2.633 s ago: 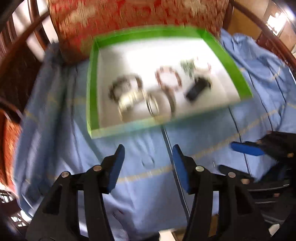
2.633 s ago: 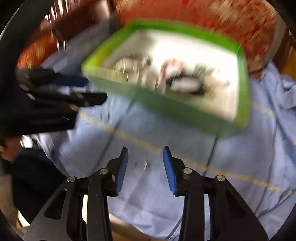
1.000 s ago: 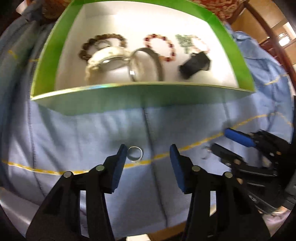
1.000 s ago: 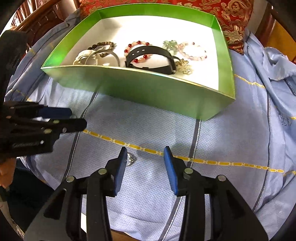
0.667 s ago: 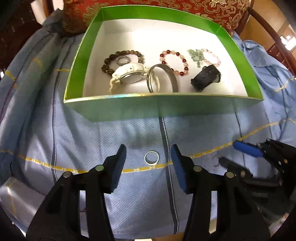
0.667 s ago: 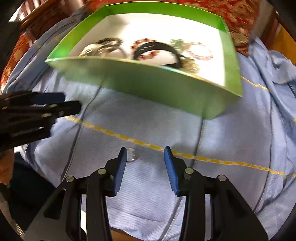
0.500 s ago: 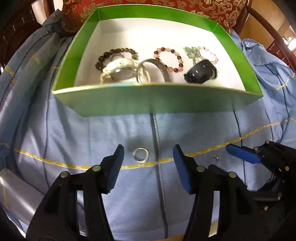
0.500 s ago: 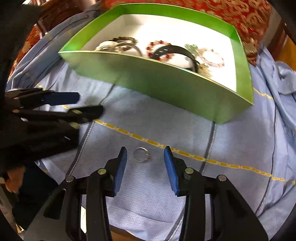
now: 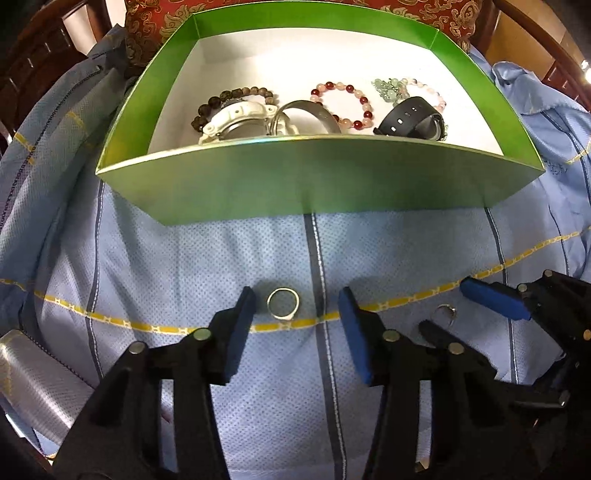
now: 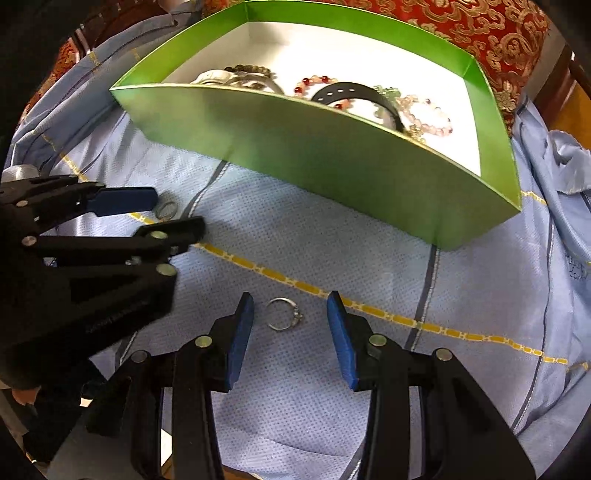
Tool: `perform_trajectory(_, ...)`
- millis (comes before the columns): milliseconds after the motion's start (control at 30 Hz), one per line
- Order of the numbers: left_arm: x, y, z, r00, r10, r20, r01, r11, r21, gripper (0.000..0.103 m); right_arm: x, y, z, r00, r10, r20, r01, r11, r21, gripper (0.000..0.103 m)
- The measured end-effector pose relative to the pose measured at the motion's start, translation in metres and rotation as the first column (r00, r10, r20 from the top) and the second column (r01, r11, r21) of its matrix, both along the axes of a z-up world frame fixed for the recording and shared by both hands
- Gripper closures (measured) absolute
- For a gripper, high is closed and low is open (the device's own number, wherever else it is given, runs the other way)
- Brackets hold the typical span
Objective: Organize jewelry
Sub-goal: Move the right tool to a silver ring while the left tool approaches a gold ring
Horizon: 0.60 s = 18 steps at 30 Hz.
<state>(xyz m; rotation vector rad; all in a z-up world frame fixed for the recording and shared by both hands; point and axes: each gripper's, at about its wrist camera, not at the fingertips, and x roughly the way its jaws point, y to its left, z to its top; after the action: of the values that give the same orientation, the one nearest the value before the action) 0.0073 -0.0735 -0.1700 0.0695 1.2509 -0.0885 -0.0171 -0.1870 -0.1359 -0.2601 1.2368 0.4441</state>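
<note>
Green box [image 9: 317, 177] sits straight ahead of both tools, its near wall upright and standing between the fingers and the jewelry inside; blue cloth [image 9: 221, 266] between that wall and the fingertips is bare, leaving a band of free room. Red patterned cushion [image 9: 155, 22] lies beyond the box's far wall, dark wooden rails at the outer edges. Left tool [image 9: 297, 306]: jaws wide, nothing held, fingers low over the cloth. A plain silver ring [image 9: 283, 303] lies flat between its fingertips, nearer the left finger [image 9: 240, 332], just touching the yellow stripe [image 9: 110, 320]. Right tool [image 10: 290, 310]: jaws wide, nothing held, likewise low and pointed toward the box. A thin ring with a small stone [image 10: 284, 314] lies flat between its fingertips, slightly closer to the left pad, apart from both. The two tools sit side by side, near each other, each visible at the edge of the other's view. Inside the box, beyond the near wall: white watch [image 9: 236, 118], brown bead bracelet [image 9: 229, 98], metal bangle [image 9: 306, 114], red bead bracelet [image 9: 343, 105], black watch [image 9: 410, 118], pale bead bracelet with green charm [image 9: 402, 86]. A silvery roll [image 9: 33, 384] lies low to the left of the left tool.
</note>
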Motion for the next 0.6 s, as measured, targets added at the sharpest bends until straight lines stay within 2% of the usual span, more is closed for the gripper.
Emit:
perform_trajectory(100, -0.002, -0.006, -0.001, 1.000, -0.006, 0.006, 0.006, 1.000, 0.003, 0.064, 0.005, -0.008, 0.001, 0.999, -0.029, 0.014, 0.029, 0.999, -0.018, 0.062)
perform_trajectory(200, -0.004, -0.006, 0.002, 1.000, -0.022, 0.003, 0.022, 0.999, -0.027, 0.065, 0.007, -0.012, 0.001, 0.999, -0.049, 0.009, 0.050, 0.999, -0.007, 0.062)
perform_trajectory(367, -0.003, -0.009, 0.009, 0.999, -0.010, 0.035, 0.012, 0.998, -0.057, 0.063, 0.004, -0.019, 0.010, 0.999, -0.043, -0.005, 0.043, 0.998, 0.044, 0.061)
perform_trajectory(433, -0.001, -0.008, 0.011, 0.999, 0.000, 0.043, 0.003, 0.998, -0.068, 0.057, 0.005, -0.013, 0.011, 1.000, -0.030, 0.000, 0.030, 0.999, 0.033, 0.061)
perform_trajectory(600, 0.002, -0.012, 0.002, 1.000, -0.006, 0.019, 0.007, 0.999, -0.042, 0.057, -0.001, -0.003, 0.007, 1.000, -0.008, -0.001, 0.008, 1.000, 0.006, 0.061)
